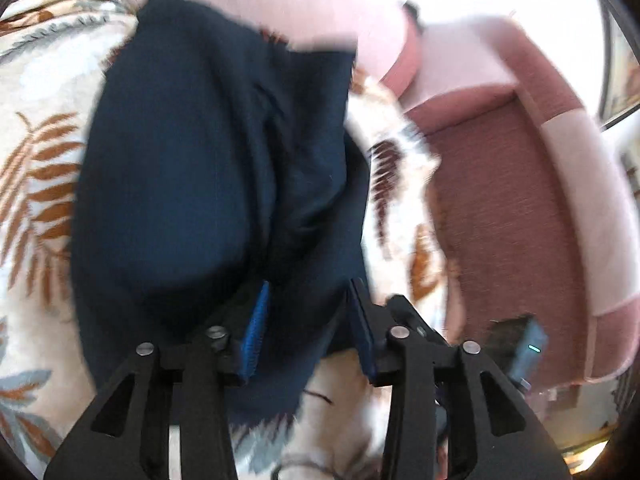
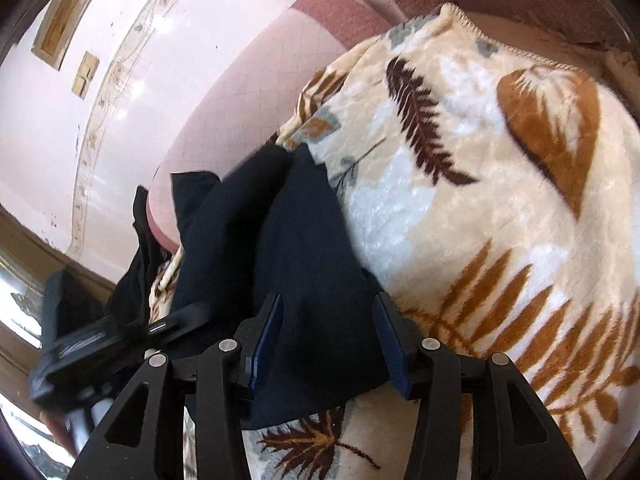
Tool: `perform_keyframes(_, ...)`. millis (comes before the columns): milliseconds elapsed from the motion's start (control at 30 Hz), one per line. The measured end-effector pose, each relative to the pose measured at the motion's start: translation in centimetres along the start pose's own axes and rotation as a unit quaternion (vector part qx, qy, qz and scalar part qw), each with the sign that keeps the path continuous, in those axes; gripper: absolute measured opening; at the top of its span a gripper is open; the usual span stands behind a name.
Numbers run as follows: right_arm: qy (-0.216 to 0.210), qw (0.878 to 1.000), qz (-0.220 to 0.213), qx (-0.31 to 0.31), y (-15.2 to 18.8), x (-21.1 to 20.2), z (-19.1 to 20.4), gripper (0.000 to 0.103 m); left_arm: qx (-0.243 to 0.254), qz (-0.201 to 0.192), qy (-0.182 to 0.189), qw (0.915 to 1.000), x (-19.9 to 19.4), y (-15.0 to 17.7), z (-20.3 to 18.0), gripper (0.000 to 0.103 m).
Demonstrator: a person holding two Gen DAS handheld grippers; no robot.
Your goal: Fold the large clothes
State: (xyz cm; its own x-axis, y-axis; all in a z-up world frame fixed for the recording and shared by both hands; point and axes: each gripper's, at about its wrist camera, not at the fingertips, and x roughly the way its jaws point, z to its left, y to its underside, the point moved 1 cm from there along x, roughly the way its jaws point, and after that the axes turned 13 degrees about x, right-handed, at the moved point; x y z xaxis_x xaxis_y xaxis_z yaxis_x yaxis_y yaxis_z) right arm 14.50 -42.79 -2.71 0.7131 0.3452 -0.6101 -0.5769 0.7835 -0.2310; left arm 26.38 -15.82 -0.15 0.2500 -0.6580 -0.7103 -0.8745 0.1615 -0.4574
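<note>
A dark navy garment (image 1: 200, 184) lies bunched on a cream blanket with brown leaf prints (image 1: 36, 184). My left gripper (image 1: 308, 292) is open, its blue-padded fingers (image 1: 256, 320) apart over the garment's near edge, with cloth between them. In the right wrist view the same navy garment (image 2: 304, 248) runs across the blanket (image 2: 500, 200). My right gripper (image 2: 328, 300) is open too, and the garment's near edge lies between its fingers (image 2: 388, 320). The left gripper shows as a black body (image 2: 104, 340) at the left of the right wrist view.
The blanket covers a bed or sofa. A pink and reddish floor (image 1: 500, 200) lies to the right of it. A pale wall with a patterned border (image 2: 100, 92) and small frames (image 2: 60, 28) stands beyond. The right gripper's body (image 1: 524, 344) shows near the blanket's edge.
</note>
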Motion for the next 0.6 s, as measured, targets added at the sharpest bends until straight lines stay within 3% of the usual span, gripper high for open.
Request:
perform_keyframes(67,-0.008,1.0,-0.011,-0.006,0.0,-0.6,0.6,0.05,0.0,-0.036,0.002,0.9993,-2.7,0.1,0.9,0.041)
perform_keyframes(133,-0.03,0.999,-0.014,-0.018,0.2,-0.8,1.9,0.056,0.006,-0.065,-0.07,0.9954,-4.6,0.3,2.0,0.049)
perform_keyframes(167,-0.034,0.999,-0.011,-0.025,0.2,-0.5,2.5,0.065,0.009,-0.063,-0.123,0.9904,-4.9,0.3,2.9,0.049)
perform_keyframes(233,-0.036,0.999,-0.002,-0.027,0.2,0.6,3.4,0.067,-0.002,-0.026,-0.184,0.9826,-3.9,0.6,5.0,0.049)
perform_keyframes(333,-0.028,0.998,0.042,-0.023,-0.4,3.6,4.7,0.067,-0.029,0.007,-0.18,0.9833,-2.1,1.9,6.6,0.049)
perform_keyframes(433,0.009,0.994,0.089,-0.057,-0.6,7.0,6.7,0.068,-0.036,0.027,-0.163,0.9856,-0.4,3.5,6.8,0.049)
perform_keyframes(467,0.021,0.99,0.108,-0.083,-0.4,7.9,7.5,0.058,-0.034,0.028,-0.163,0.9857,-0.3,3.5,6.6,0.049)
perform_keyframes(500,0.018,0.987,0.117,-0.109,-0.1,7.9,8.2,0.011,-0.03,0.026,-0.164,0.9856,-0.4,3.6,6.4,0.049)
perform_keyframes(533,0.008,0.985,0.113,-0.133,-0.1,7.1,8.9,0.012,-0.023,0.023,-0.163,0.986,-0.6,3.5,6.1,0.049)
perform_keyframes(600,-0.039,0.988,0.086,-0.122,-1.1,4.6,8.4,0.008,-0.018,0.01,-0.156,0.9875,-1.5,3.4,5.9,0.049)
